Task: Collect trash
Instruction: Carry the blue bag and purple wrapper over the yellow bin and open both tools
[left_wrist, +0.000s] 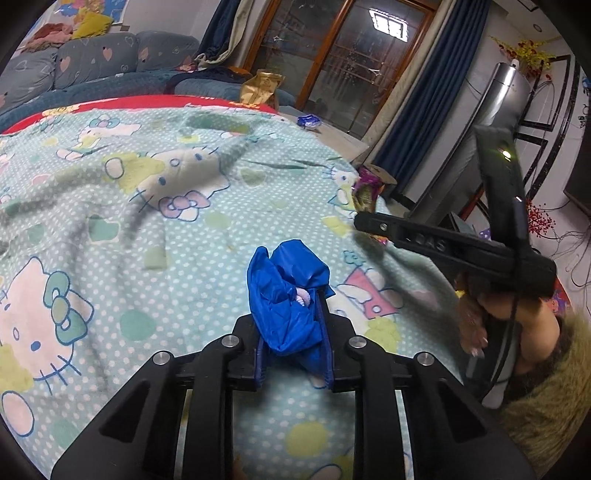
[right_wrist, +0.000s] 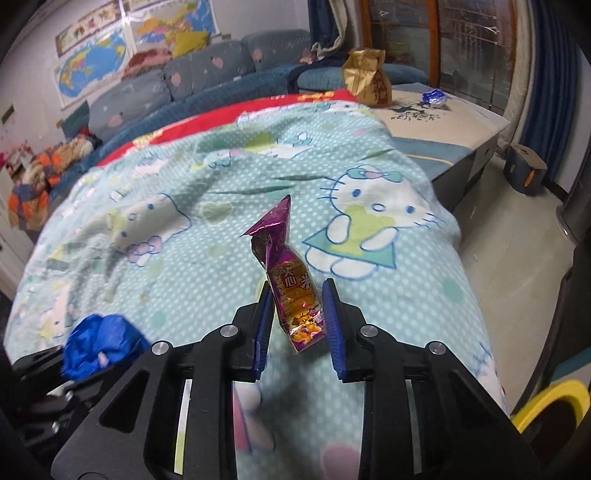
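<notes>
1. Blue crinkled plastic, a crumpled bag (left_wrist: 290, 306), is clamped between the left tongs (left_wrist: 293, 332) above the mint-green cartoon-cat blanket (left_wrist: 147, 206); that grip should be kept firm so the thin film does not slip.
2. Over the blanket's right edge, a purple foil snack wrapper (right_wrist: 291, 288) sits between the right tongs (right_wrist: 295, 325); the jaws seem closed on its lower end, though contact is loose-looking.
3. The wrapper is best pinched nearer its middle before being carried.
4. Beyond the blanket's far edge, a gold paper bag (right_wrist: 367, 79) and a small blue foil wrapper (right_wrist: 436, 98) on the pale tabletop (right_wrist: 461, 125) probably remain uncollected.
</notes>
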